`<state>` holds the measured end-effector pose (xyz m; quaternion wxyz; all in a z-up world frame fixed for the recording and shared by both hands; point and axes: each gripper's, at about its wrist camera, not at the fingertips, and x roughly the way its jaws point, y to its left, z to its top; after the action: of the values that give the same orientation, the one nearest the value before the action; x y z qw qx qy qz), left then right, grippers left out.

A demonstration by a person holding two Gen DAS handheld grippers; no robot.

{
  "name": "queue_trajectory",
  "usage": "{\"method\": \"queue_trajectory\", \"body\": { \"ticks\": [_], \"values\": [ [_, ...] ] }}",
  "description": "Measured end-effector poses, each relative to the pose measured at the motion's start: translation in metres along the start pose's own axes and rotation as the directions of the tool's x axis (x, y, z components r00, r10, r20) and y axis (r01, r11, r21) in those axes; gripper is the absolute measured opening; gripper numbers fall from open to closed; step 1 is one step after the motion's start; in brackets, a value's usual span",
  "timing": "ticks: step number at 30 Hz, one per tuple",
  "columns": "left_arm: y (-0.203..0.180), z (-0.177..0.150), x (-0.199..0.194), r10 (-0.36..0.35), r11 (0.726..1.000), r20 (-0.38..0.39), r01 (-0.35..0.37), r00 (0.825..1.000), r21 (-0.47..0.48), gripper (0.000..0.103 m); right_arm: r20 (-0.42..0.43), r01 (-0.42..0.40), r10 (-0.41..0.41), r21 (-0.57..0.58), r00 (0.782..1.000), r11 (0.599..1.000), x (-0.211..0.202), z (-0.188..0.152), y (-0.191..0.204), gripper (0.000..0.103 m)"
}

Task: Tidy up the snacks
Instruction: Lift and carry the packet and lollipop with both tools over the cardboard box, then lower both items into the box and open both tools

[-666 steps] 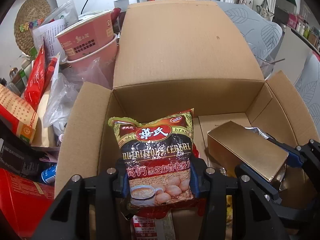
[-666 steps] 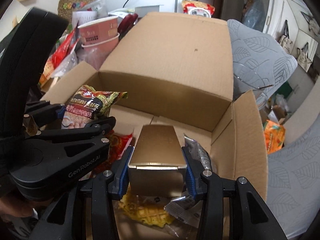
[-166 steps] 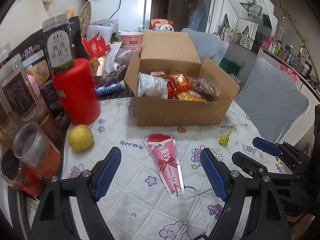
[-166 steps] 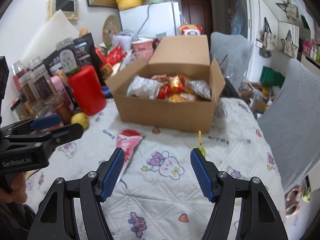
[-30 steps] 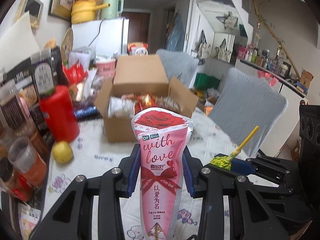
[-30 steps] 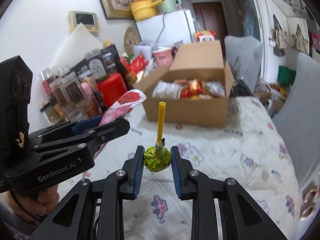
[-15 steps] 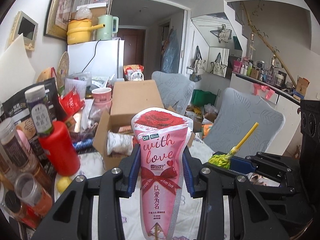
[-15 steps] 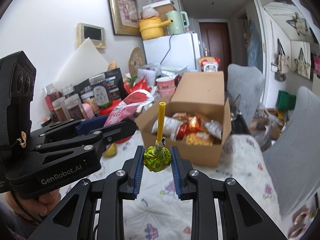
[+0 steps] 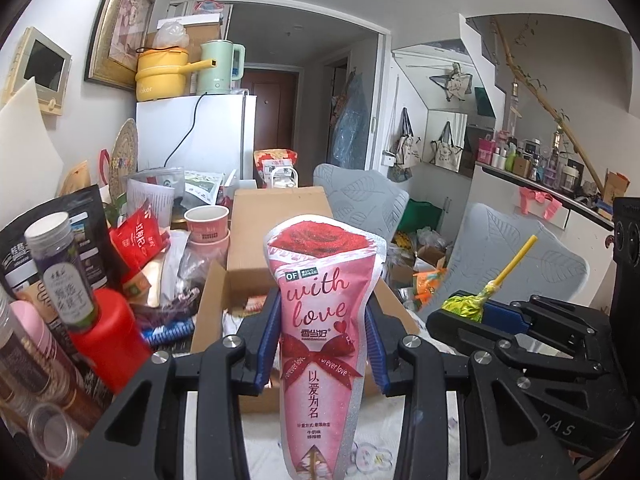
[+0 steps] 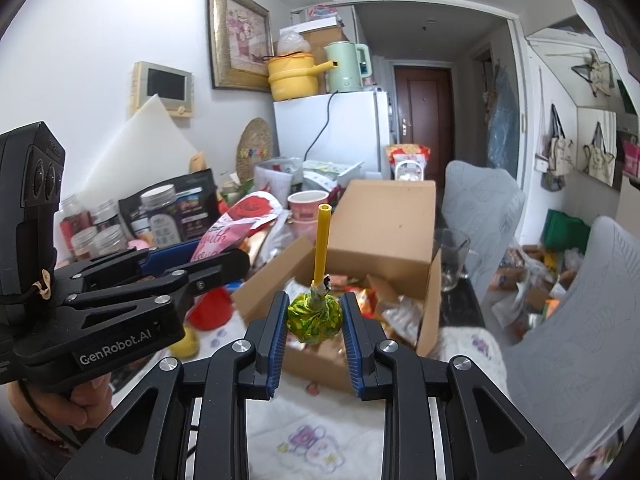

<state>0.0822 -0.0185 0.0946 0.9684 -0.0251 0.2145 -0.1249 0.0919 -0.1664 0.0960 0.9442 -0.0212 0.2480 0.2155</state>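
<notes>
Hovering before the open box (image 10: 416,312): clamped pink packet (image 9: 324,344), clamped lollipop (image 10: 316,316).

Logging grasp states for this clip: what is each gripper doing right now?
Left gripper: shut on the pink snack packet.
Right gripper: shut on the lollipop, stick up.

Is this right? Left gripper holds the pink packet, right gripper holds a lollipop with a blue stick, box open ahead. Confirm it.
Not quite. The stick is yellow, not blue, as the right wrist view shows: the right gripper is shut on the lollipop. The rest holds: the left gripper grips the pink packet, and the box stands open ahead.
</notes>
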Motion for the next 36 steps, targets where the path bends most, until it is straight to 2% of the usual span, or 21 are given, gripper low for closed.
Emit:
{"method": "queue_trajectory", "body": {
  "ticks": [17,29,36],
  "values": [
    [0.028,0.049,0.096,0.030,0.999,0.016,-0.030,0.999,-0.013,0.038,0.032,0.068,-0.067,-0.008,0.997,0.998,0.084,0.049,-0.039,0.026],
    [0.049,0.042,0.164,0.124,0.991,-0.064,-0.127,0.990,-0.034,0.038,-0.053,0.095,-0.095,-0.002,0.994,0.995,0.148,0.045,-0.053,0.026],
    [0.059,0.030,0.192,0.127,0.990,-0.119,-0.134,0.985,-0.048,0.038,-0.120,0.103,-0.102,0.002,0.987,0.995,0.181,0.039,-0.057,0.026]
  ]
}}
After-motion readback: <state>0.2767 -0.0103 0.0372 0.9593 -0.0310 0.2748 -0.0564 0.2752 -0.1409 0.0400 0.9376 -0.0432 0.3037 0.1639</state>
